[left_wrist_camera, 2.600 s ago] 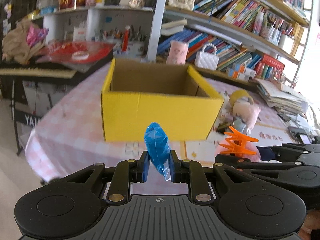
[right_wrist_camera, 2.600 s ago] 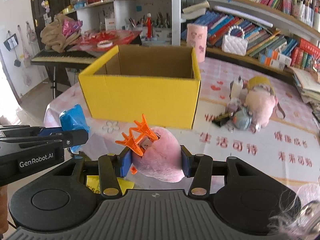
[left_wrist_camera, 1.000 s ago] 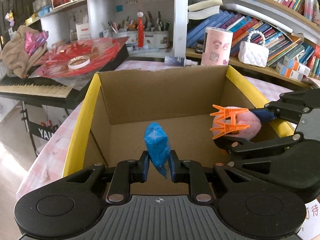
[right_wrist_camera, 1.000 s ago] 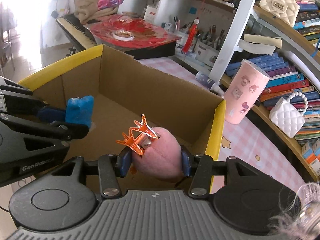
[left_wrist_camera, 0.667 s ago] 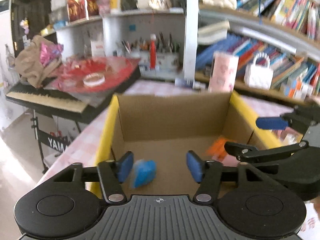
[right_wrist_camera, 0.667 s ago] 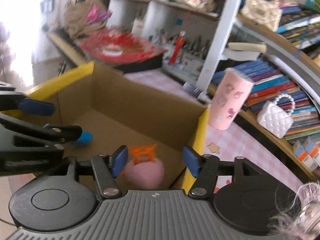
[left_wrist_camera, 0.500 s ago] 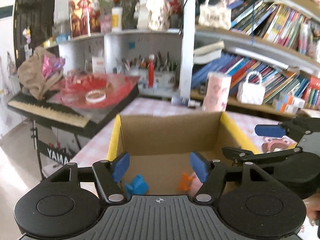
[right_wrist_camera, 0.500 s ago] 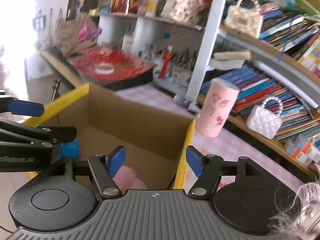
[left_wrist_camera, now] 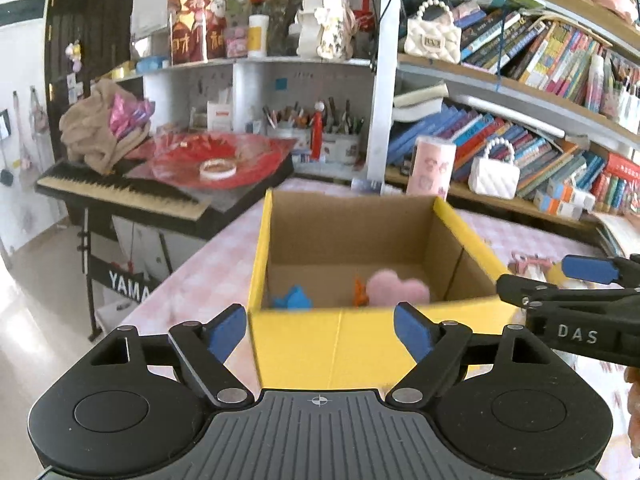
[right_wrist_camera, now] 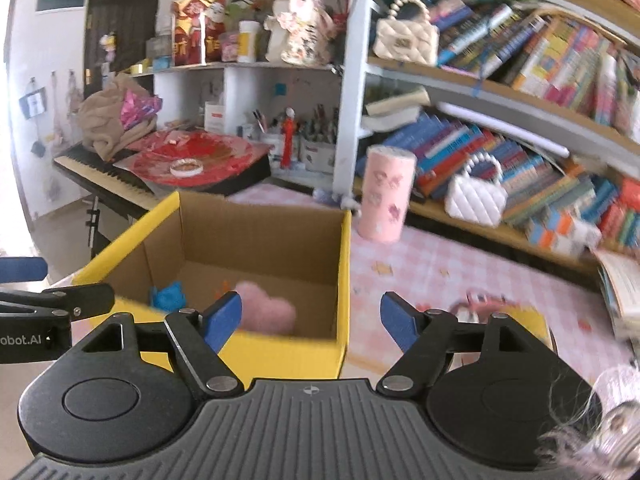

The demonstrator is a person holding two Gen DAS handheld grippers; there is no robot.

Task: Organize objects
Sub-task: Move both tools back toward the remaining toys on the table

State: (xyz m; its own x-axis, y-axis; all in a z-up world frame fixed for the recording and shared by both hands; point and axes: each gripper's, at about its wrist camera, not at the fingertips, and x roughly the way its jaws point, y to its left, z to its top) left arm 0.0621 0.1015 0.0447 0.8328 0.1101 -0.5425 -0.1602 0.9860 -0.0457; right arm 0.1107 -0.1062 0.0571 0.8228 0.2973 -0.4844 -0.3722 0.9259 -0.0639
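A yellow cardboard box (left_wrist_camera: 360, 344) stands open on the pink checked table; it also shows in the right wrist view (right_wrist_camera: 344, 280). Inside it lie a blue packet (left_wrist_camera: 293, 300) at the left, an orange hair claw (left_wrist_camera: 359, 291) and a pink plush heart (left_wrist_camera: 396, 290). The right wrist view shows the packet (right_wrist_camera: 169, 295) and the heart (right_wrist_camera: 266, 312) too. My left gripper (left_wrist_camera: 320, 334) is open and empty, in front of the box's near wall. My right gripper (right_wrist_camera: 310, 322) is open and empty, above the box's near right corner.
A pink cup (right_wrist_camera: 386, 196) and a white handbag (right_wrist_camera: 474, 196) stand behind the box by the bookshelves. Small toys (right_wrist_camera: 480, 304) lie on the table to the right. A keyboard with a red dish (left_wrist_camera: 120, 190) stands at the left, beyond the table edge.
Both grippers opened and let the blue packet and the pink heart with the orange claw drop into the box. Both grippers then drew back and up from the box.
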